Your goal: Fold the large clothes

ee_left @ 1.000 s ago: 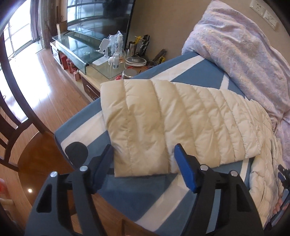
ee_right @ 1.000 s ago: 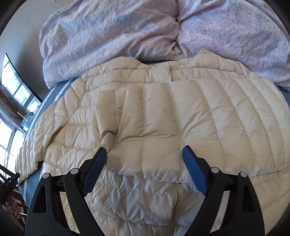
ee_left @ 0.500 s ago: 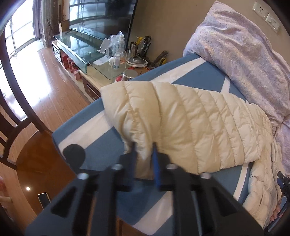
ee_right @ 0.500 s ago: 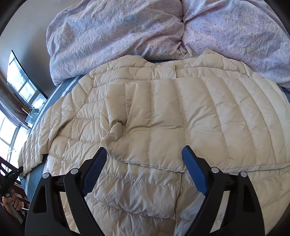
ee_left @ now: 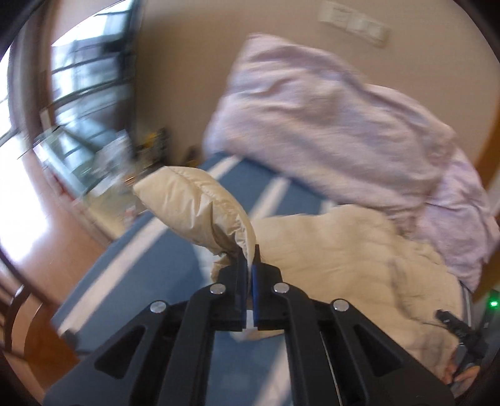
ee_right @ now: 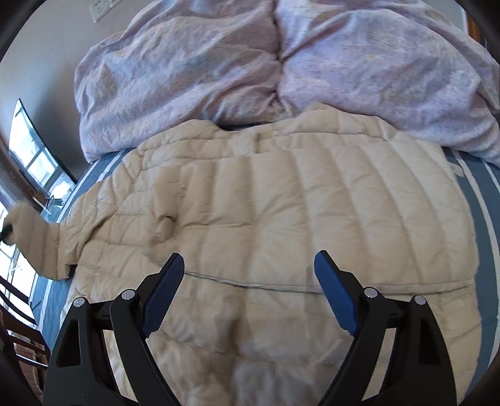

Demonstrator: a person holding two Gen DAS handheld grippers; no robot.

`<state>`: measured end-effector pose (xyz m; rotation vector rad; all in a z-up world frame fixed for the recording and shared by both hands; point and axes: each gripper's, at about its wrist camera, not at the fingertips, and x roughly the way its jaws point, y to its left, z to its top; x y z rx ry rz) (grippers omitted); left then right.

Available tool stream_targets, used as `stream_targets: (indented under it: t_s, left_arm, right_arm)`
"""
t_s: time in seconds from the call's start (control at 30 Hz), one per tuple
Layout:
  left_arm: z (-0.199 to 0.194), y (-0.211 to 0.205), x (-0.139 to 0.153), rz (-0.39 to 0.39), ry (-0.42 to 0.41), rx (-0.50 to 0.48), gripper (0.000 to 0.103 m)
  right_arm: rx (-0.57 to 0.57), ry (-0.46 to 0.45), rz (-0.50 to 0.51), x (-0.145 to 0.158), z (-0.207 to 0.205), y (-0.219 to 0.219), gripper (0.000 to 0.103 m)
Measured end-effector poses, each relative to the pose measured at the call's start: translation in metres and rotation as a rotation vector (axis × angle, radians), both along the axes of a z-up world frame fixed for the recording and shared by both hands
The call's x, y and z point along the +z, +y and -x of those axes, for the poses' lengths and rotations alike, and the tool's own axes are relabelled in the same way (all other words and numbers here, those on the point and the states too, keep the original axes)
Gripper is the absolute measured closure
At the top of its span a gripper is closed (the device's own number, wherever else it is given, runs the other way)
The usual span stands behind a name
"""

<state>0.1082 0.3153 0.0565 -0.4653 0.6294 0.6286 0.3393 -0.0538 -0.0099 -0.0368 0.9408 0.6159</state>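
Bedroom surroundings

A rumpled lilac duvet [ee_right: 281,68] lies heaped on the blue-and-white striped bedsheet [ee_left: 175,259]; wall sockets [ee_left: 353,22] sit above, windows [ee_left: 90,71] left.

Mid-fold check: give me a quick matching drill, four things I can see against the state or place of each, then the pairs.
Things:
1. left gripper
2. right gripper
3. jacket sleeve
4. lilac duvet

States:
A. bunched at the head of the bed, beyond the jacket
B. open, hovering over the jacket body
C. lifted off the striped sheet
D. shut on puffy cream fabric

Pairs: 1-D, 2-B, 3-C, 4-A
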Motion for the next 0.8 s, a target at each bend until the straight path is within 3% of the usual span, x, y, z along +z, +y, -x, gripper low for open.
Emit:
stream_targets:
  t_s: [0.23,0.47,0.8]
  left_arm:
    - [-0.116,-0.082,0.005,0.039,-0.043,-0.273,0.101]
    - [-0.185,-0.176,-0.017,0.122,-0.06,-0.54,0.101]
    - [-0.239,-0.259,-0.061,0.164,0.02,-0.706,0.1]
  right_arm:
    - [-0.059,0.013,-0.004,-0.006,-0.013,-0.037,0.016]
    - [-0.105,-0.012,0.003,-0.011,-0.02,-0.065,0.016]
    - [-0.139,-0.013,0.009,-0.019,-0.029,-0.083,0.016]
